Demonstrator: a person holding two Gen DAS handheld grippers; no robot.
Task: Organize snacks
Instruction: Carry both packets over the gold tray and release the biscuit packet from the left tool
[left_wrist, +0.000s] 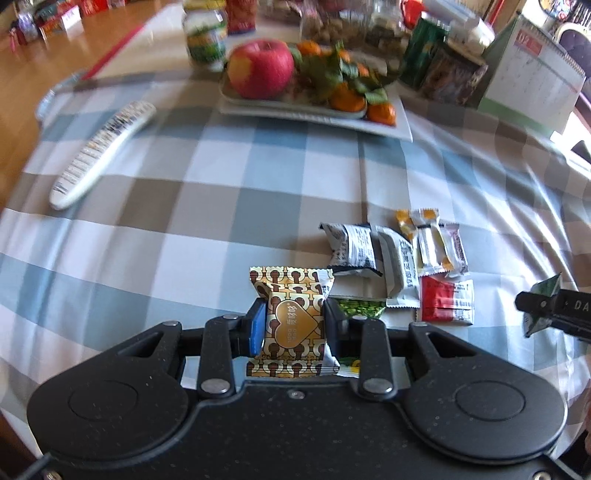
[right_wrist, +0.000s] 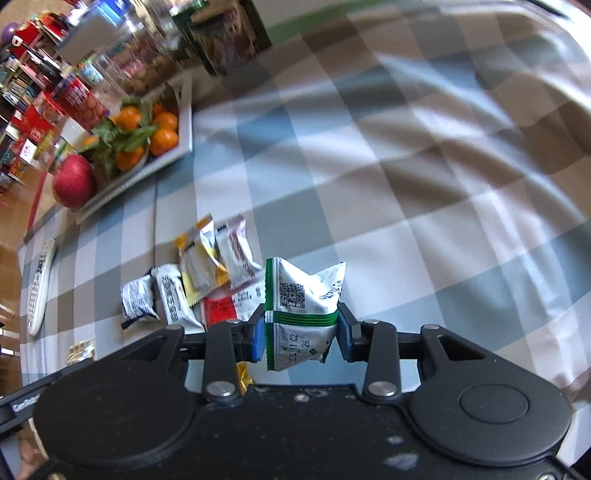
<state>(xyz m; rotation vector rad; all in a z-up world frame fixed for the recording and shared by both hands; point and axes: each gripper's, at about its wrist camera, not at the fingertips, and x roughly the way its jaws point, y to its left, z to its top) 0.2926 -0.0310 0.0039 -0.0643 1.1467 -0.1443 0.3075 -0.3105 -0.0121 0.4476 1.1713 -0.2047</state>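
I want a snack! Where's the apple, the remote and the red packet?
apple (left_wrist: 260, 70), left wrist view, middle of its red skin.
remote (left_wrist: 101, 153), left wrist view, middle of its button face.
red packet (left_wrist: 441, 302), left wrist view, its red half.

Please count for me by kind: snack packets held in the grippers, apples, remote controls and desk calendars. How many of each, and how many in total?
Held snack packets: 2, the gold packet in the left gripper and the green-and-white packet in the right gripper
apple: 1
remote control: 1
desk calendar: 1
Total: 5
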